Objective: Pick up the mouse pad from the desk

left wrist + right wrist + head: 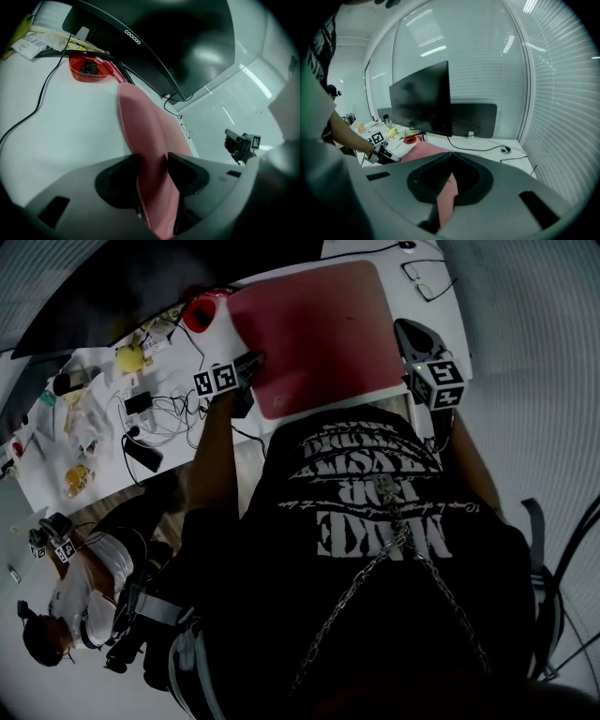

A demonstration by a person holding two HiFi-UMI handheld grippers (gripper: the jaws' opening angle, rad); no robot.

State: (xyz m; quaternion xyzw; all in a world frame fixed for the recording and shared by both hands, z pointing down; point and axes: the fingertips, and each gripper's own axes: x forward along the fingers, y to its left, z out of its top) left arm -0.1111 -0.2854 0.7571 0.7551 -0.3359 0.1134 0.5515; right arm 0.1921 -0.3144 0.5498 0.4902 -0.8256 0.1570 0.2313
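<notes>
The pink mouse pad (pixel 319 334) spans the white desk (pixel 103 371) in front of me, its near part raised between both grippers. My left gripper (pixel 251 362) is at the pad's left edge. In the left gripper view the pad (pixel 140 122) runs through the left gripper (pixel 152 161), whose jaws stand apart around it and are open. My right gripper (pixel 403 334) is at the pad's right edge. In the right gripper view the right gripper (pixel 450 166) is shut on a pink strip of the pad (pixel 446 197).
A dark monitor (pixel 154 42) stands behind the pad, with a red bowl (pixel 91 68) at its foot. Glasses (pixel 427 279) lie at the far right and a mouse (pixel 502 150) on its cable. Tangled cables (pixel 169 409) and small items crowd the left. Another person (pixel 84 596) crouches lower left.
</notes>
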